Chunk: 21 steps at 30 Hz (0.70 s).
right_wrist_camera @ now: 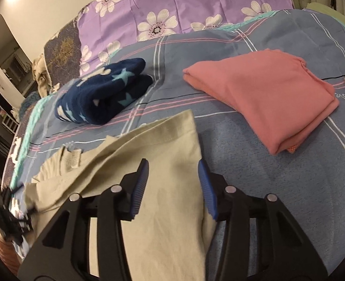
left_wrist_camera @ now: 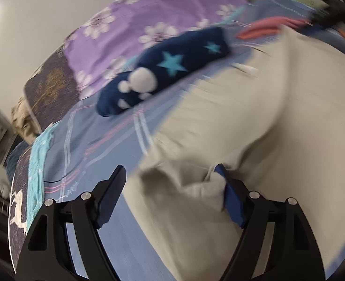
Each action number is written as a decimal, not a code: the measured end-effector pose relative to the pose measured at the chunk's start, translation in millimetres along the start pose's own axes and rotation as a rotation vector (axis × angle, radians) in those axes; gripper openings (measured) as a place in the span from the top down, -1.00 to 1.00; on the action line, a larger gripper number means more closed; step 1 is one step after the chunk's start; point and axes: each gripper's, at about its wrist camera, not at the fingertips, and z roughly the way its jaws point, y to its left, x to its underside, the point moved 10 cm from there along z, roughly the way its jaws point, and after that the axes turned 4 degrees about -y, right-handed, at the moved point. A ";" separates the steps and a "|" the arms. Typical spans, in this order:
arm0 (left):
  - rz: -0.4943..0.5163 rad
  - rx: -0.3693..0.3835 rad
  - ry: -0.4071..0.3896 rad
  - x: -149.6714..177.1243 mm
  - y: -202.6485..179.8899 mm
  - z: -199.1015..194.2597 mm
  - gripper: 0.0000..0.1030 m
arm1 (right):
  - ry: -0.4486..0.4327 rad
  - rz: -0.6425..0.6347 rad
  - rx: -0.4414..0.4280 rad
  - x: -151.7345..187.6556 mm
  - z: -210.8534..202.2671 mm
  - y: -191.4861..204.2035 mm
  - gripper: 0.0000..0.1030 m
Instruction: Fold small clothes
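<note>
Left gripper [left_wrist_camera: 170, 175] jaws spread wide; beige garment [left_wrist_camera: 254, 121] bunched between them, a fold touching the right finger pad [left_wrist_camera: 231, 201], left finger clear of the cloth over bare bedsheet [left_wrist_camera: 97, 145]. View is motion-blurred. Right gripper [right_wrist_camera: 172, 182] jaws also parted, not clamped, hovering over the beige garment [right_wrist_camera: 163, 187]; its right edge runs just inside the right finger. Folded navy star garment [right_wrist_camera: 102, 93] lies beyond the beige top edge, near but apart. Folded pink garment [right_wrist_camera: 266, 93] sits to the right, well apart. Bare plaid sheet [right_wrist_camera: 278, 187] right of the beige edge.
</note>
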 end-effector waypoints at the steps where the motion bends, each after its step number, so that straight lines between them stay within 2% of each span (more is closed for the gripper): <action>1: -0.056 -0.034 0.007 -8.6 15.5 11.2 -0.53 | 0.000 0.007 0.000 -0.5 0.4 -0.6 0.12; 4: -0.358 -0.077 0.024 -24.9 76.4 34.0 -0.52 | -0.003 0.014 0.003 -2.5 0.1 -2.2 0.10; 6: -0.484 -0.043 0.005 -28.2 95.3 33.2 -0.52 | -0.004 0.006 0.010 -3.1 -0.7 -4.3 0.08; 8: -0.548 0.030 -0.038 -31.6 103.0 24.4 -0.52 | -0.001 0.002 0.015 -3.4 0.3 -7.8 0.06; 10: -0.570 0.062 -0.060 -30.9 105.4 16.7 -0.52 | 0.007 0.008 0.020 -4.2 4.3 -13.1 0.06; 13: -0.609 0.211 -0.121 -31.1 98.7 -2.3 -0.52 | 0.029 0.048 0.002 -4.0 13.5 -18.3 0.06; 14: -0.592 0.283 -0.145 -30.4 87.8 -15.0 -0.52 | 0.032 0.056 -0.004 -3.9 15.7 -19.0 0.06; 16: -0.491 0.346 -0.164 -27.8 68.7 -33.7 -0.52 | 0.036 0.055 0.000 -4.0 20.1 -19.5 0.06; 19: -0.198 0.336 -0.127 -17.7 25.9 -44.7 -0.52 | 0.036 0.039 0.008 -3.4 22.6 -17.5 0.05; 21: -0.079 0.294 -0.075 -12.5 10.2 -32.2 -0.37 | 0.034 0.043 0.009 -4.2 24.0 -16.0 0.04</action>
